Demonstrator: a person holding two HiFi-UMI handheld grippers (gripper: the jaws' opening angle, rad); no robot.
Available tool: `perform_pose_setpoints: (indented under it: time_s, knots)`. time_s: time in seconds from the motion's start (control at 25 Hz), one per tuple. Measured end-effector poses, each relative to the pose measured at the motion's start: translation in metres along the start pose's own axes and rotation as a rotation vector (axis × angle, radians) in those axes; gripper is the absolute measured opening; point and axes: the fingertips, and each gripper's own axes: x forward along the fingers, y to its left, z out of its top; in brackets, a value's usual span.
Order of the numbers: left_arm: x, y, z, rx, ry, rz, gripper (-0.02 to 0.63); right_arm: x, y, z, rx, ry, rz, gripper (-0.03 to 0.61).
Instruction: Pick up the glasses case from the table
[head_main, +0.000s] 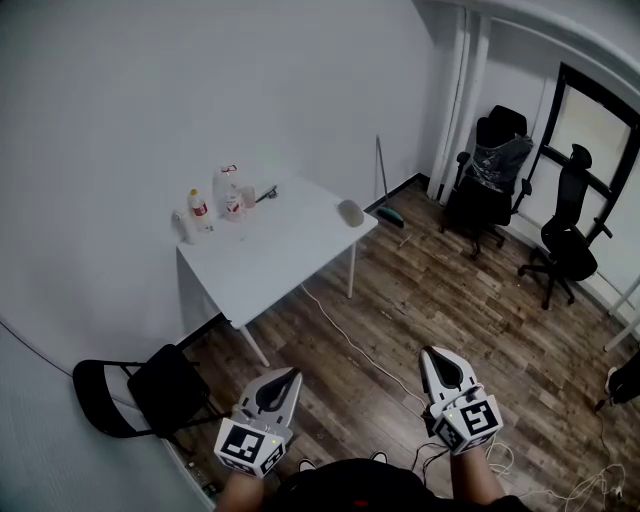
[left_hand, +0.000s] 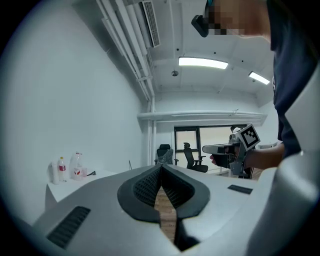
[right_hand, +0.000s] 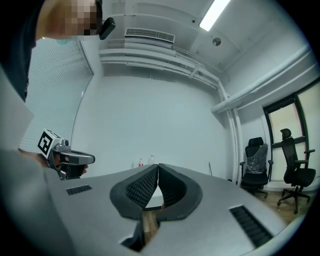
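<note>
Left tool (head_main: 290, 376) and right tool (head_main: 430, 355) are hovering pressed together, empty; the case (head_main: 350, 212) is looking light, rigid, probably slippery, best gripped across its middle.

Bright and even throughout, cool white in tone. Lit from long fluorescent ceiling strips (left_hand: 203, 62), blown out to pure white in both gripper views, and from pale daylight through the tall black-framed window (head_main: 590, 130) at far right. Only faint, soft shadows beneath the white rectangular surface (head_main: 270, 250). Heavily bowed at the edges, with dark rounded corners in both gripper views. Slightly soft on the near grey plastic left gripper (left_hand: 161, 170) and right gripper (right_hand: 158, 167); crisper farther off.
</note>
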Motion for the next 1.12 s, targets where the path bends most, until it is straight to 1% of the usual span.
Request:
perform_pose_setpoints:
  time_s: [0.2, 0.32, 0.44, 0.6, 0.72, 0.84, 1.0, 1.12]
  knots:
    - [0.003, -0.001, -0.004, -0.009, 0.012, 0.001, 0.021, -0.002, -0.006, -0.009, -0.014, 0.012, -0.002, 0.021]
    - [0.013, -0.011, -0.009, -0.011, 0.024, -0.012, 0.021, -0.008, -0.016, -0.013, -0.011, 0.02, -0.01, 0.021]
    - [0.029, -0.021, -0.009, 0.002, 0.028, -0.015, 0.021, -0.016, -0.036, -0.022, -0.02, 0.041, -0.014, 0.021]
    - [0.058, -0.031, -0.005, -0.003, 0.019, 0.01, 0.021, -0.025, -0.073, -0.029, -0.019, 0.059, -0.011, 0.021]
    - [0.083, -0.046, -0.005, 0.002, 0.016, 0.01, 0.021, -0.03, -0.101, -0.03, -0.012, 0.055, 0.001, 0.021]
    - [0.103, -0.058, -0.009, 0.025, 0.022, 0.013, 0.021, -0.033, -0.123, -0.04, -0.002, 0.065, 0.019, 0.021]
    - [0.122, -0.062, -0.007, 0.058, 0.028, 0.031, 0.021, -0.028, -0.147, -0.056, 0.022, 0.075, 0.039, 0.021]
    - [0.131, -0.054, -0.009, 0.042, 0.047, 0.059, 0.021, -0.018, -0.154, -0.065, 0.048, 0.073, 0.051, 0.021]
